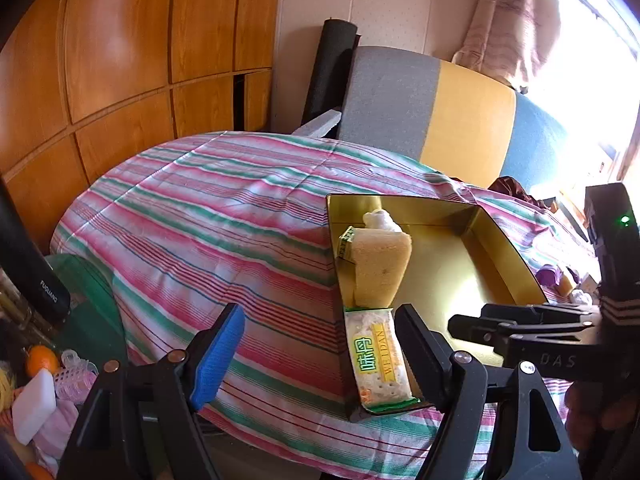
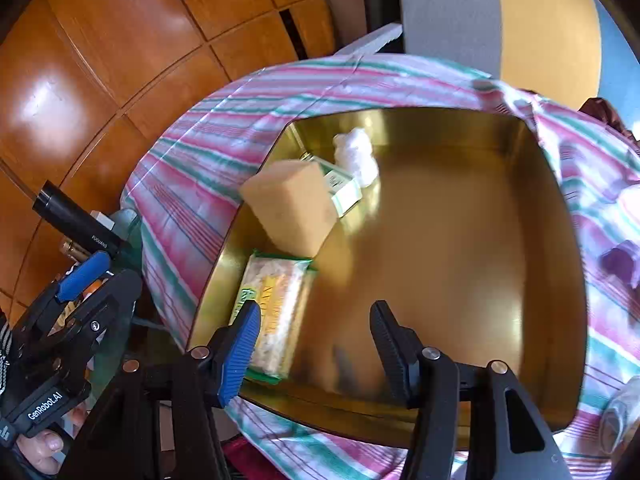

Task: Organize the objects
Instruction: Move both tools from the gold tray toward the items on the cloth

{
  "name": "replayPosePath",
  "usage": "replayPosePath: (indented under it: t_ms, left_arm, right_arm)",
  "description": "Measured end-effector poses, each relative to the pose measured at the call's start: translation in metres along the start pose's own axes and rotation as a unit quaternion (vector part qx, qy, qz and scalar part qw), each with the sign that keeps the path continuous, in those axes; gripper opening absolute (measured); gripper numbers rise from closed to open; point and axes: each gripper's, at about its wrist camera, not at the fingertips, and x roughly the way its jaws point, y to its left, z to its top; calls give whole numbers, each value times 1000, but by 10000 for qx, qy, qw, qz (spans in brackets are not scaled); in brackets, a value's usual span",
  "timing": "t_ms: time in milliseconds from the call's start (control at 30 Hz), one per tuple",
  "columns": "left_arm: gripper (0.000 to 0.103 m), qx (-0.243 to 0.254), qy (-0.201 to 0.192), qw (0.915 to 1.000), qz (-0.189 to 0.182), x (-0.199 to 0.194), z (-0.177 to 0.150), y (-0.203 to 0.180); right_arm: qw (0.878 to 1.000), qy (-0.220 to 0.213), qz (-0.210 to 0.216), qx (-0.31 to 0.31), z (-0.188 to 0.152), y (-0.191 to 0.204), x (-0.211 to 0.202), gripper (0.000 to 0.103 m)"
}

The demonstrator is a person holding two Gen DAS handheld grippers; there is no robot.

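risk: both grippers, left gripper (image 1: 320, 344) and right gripper (image 2: 316, 340), gape empty; careless reach could snag gold tin (image 2: 552, 168), tipping sponge (image 2: 292, 204).

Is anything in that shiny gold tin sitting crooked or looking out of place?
Yes. In the square gold metal tin, the tan sponge wedge sits propped at a tilt along the left wall, leaning over a small green-and-white box, not flat. The white-and-green cracker packet lies flat. Nothing looks spilled or damaged.

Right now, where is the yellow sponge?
In both wrist views, the yellow sponge sits inside the gold tin against its left wall, between the biscuit packet and a small green-and-white box.
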Motion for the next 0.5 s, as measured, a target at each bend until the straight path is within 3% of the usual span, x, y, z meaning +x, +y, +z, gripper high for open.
replayPosePath:
  t_ms: [500]
  left_arm:
    - [79, 680, 21, 9973, -261, -6, 4, -56]
  right_arm:
    - [9920, -715, -718, 752, -10, -98, -72, 61]
